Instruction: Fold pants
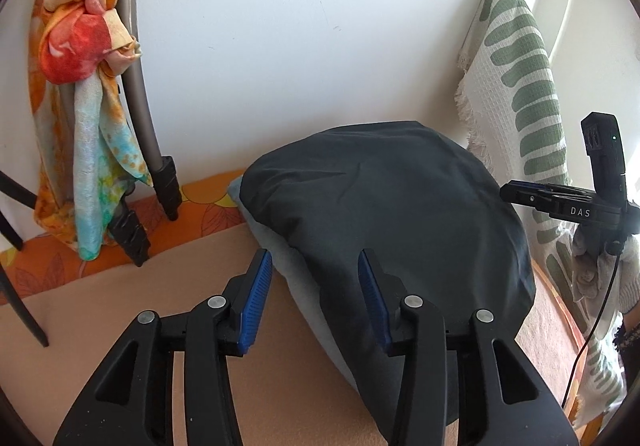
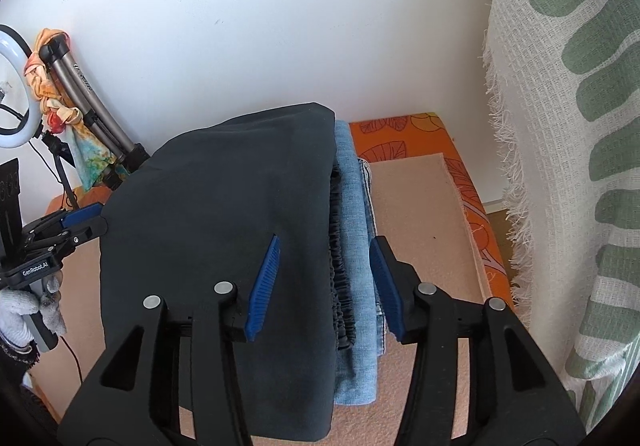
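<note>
Dark folded pants (image 1: 400,206) (image 2: 220,226) lie on top of a folded light-blue jeans stack (image 1: 276,258) (image 2: 356,246) on a beige cloth (image 1: 120,326) (image 2: 420,226). My left gripper (image 1: 314,266) hovers at the pile's left edge, open, with the edge of the pile between its blue pads but not pressed. My right gripper (image 2: 326,250) is open over the pile's right side, straddling the gathered waistband and the jeans edge without clamping them. Each gripper shows in the other's view: the right gripper (image 1: 520,194) beyond the pile's right side, the left gripper (image 2: 84,218) at its left, in a gloved hand (image 2: 20,310).
A tripod (image 1: 140,86) hung with a colourful scarf (image 1: 80,86) stands at the back left, beside a ring light (image 2: 12,86). A white-and-green fringed blanket (image 1: 520,86) (image 2: 580,126) hangs along the right. An orange leaf-print sheet (image 2: 400,134) lies under the beige cloth, against a white wall.
</note>
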Demonstrator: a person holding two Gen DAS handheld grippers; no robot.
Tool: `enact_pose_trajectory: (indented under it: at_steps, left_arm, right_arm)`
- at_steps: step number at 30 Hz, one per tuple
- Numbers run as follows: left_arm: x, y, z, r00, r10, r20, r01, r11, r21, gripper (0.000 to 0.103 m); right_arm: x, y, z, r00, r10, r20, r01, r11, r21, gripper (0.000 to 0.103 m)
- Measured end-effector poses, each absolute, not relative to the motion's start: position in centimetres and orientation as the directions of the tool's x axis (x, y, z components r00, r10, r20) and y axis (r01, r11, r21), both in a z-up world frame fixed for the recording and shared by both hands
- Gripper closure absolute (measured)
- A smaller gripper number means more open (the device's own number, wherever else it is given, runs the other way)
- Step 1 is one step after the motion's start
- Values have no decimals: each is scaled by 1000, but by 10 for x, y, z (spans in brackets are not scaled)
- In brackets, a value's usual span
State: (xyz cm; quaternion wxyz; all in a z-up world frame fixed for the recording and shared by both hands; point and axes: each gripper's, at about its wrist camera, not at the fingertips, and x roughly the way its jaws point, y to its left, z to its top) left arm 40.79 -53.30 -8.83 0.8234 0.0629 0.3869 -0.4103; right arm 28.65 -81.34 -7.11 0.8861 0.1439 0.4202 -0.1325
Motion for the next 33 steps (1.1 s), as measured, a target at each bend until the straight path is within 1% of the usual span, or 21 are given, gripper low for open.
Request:
enact_pose_trajectory:
  at_steps: [2,3,4,5,6,8,10,12,13,16,19,20,22,24,29,33]
  left_arm:
    - [400,-527,-83,367,-632,-683,733,648,-205,59]
    - [396,-525,-80,374,-631,-680,737,647,-195,56]
    - [392,-522,-76,380,-631,-677,740,646,-188,49]
    - [388,-518,-72,384,-634,-671,743,644,-183,46]
    - [383,-513,-69,388,-638,-665,746,641,-180,44]
    - [373,-508,-60,393,-646,-655,754,634,-173,44]
    - [362,-501,-51,405,-649,-644,760,631,-158,38]
    - [351,-493,-43,417,-654,-631,767,626,-141,35]
    - [344,-490,-38,422,-657,-625,770,623,-134,33]
    - [325,-477,-26,427,-671,-606,782,611,-125,31]
    - [305,-461,-17,425,-686,-591,794,595,-120,26]
    - [299,-455,-14,422,-692,-586,798,590,-121,26]
    - [288,-445,-10,417,-702,-577,802,583,-131,26]
    - [277,-436,-6,407,-713,-571,804,576,-146,26]
    - [252,-411,-4,393,-725,-565,812,562,-157,24]
    - [231,-390,-2,412,-729,-547,810,568,-146,23]
  right_arm:
    - [281,-807,-66,613,-134,-779,356,927,121,50]
    - [279,-803,-64,615,-141,-776,357,927,114,49]
    - [276,-799,-61,618,-148,-772,360,926,111,48]
    - [272,-796,-57,622,-152,-768,363,925,111,44]
    - [268,-792,-54,626,-160,-763,369,923,110,40]
    - [261,-785,-46,637,-176,-751,380,919,106,36]
    - [253,-775,-38,644,-193,-740,387,917,98,34]
    - [245,-763,-31,648,-213,-731,394,915,83,29]
    - [240,-757,-27,652,-224,-724,398,914,75,29]
    - [224,-737,-14,663,-243,-708,404,913,65,28]
    - [206,-713,-2,674,-281,-684,413,910,33,20]
    - [200,-704,2,680,-293,-672,414,910,23,17]
    - [188,-686,9,690,-307,-655,417,909,14,15]
    - [178,-671,12,693,-321,-646,428,904,10,9]
    - [154,-632,15,676,-375,-634,465,885,-28,8]
    - [136,-607,10,668,-388,-635,494,870,-12,7]
